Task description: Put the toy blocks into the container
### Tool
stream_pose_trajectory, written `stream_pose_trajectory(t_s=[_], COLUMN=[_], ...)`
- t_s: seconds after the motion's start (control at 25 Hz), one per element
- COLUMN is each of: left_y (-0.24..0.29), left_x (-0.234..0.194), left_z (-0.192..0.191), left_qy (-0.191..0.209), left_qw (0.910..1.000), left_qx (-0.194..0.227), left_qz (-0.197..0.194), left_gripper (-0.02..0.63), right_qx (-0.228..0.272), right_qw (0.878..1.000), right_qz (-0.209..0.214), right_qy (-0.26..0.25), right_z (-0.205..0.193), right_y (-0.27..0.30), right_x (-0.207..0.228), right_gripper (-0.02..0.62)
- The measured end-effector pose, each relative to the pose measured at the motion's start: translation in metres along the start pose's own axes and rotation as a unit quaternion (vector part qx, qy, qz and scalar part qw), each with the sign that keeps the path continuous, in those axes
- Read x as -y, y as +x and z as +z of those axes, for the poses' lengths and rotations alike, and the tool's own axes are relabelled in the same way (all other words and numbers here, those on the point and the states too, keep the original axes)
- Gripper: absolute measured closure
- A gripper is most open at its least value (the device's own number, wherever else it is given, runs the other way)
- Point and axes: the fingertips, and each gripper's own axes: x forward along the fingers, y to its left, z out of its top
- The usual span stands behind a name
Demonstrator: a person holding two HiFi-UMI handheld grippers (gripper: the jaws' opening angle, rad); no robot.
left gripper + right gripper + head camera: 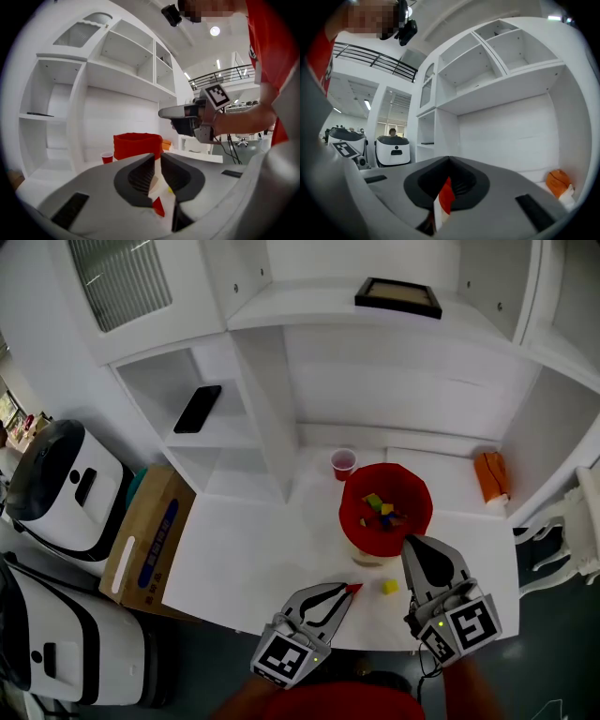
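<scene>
White shelving [272, 418] backs a white table [253, 549], and on that table the red container [354, 512] stands upright, mouth up, with 1 red cup [343, 463] just behind it to the left. Several toy blocks [381, 510] in green, yellow and blue lie jumbled inside it; which way each points is too small to tell. 2 more are outside it, toward the table's near edge: a yellow block [389, 586] just in front of the container, and a red block [353, 588] near it on the left. The red block is a small wedge; from the head view its narrow end points toward the yellow block, in line with the long axis of the left gripper [343, 594], whose tips are right at it. In the left gripper view the jaws stand a little apart, clenched on nothing, and the wedge shows in the lower end of the gap, point up; the yellow block is only a spot seen through that gap. The right gripper [409, 542] is raised, its tips over the container's near rim, covering part of it. Its jaws are pressed together. A thin red and white sliver shows at the lower end of their seam; whether that is something pinched or the container beyond, I cannot tell. Its own bulk hides the table in its view.
</scene>
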Motion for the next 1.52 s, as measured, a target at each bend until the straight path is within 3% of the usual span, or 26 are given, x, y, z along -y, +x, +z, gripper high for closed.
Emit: stream_pose_trajectory(t_s=[0.2,0.36,0.56,0.84,0.88,0.96,1.12,1.2,1.4,1.52], left_y=[0.023,0.039,0.055,0.067,0.068,0.069,0.069,0.067,0.054,0.045], left_x=[0.005,0.009,0.007,0.005,0.005,0.006,0.006,0.009,0.024,0.024], left_z=[-0.046,-0.09,-0.13,-0.165,-0.167,-0.166,-0.164,-0.154,-0.069,-0.005], left_qy=[0.025,0.037,0.052,0.056,0.053,0.048,0.041,0.033,-0.009,-0.015], left_qw=[0.9941,0.9779,0.9542,0.9306,0.9304,0.9323,0.9352,0.9439,0.9843,0.9965], left_qx=[-0.101,-0.201,-0.289,-0.354,-0.355,-0.351,-0.344,-0.321,-0.164,-0.064], left_qz=[-0.03,-0.046,-0.056,-0.073,-0.074,-0.072,-0.072,-0.071,-0.065,-0.051], left_gripper=[0.414,0.36,0.356,0.356,0.356,0.448,0.457,0.459,0.459,0.459], right_qx=[0.014,0.014,0.006,-0.003,-0.005,-0.008,-0.015,-0.018,-0.021,-0.022], right_qw=[1.0,1.0,0.999,0.998,0.997,0.997,0.997,0.997,0.998,0.998], right_qz=[-0.012,-0.023,-0.043,-0.068,-0.07,-0.074,-0.074,-0.072,-0.067,-0.062], right_qy=[-0.01,-0.016,-0.01,-0.014,-0.016,-0.017,-0.013,-0.009,0.003,0.01], right_z=[0.002,0.002,-0.005,-0.01,-0.011,-0.014,-0.02,-0.024,-0.031,-0.035], right_y=[-0.027,-0.048,-0.071,-0.094,-0.096,-0.099,-0.102,-0.103,-0.104,-0.102], right_x=[-0.013,-0.015,-0.007,0.004,0.005,0.007,0.006,0.005,0.003,-0.001], right_gripper=[0.595,0.595,0.595,0.595,0.595,0.595,0.595,0.595,0.595,0.595])
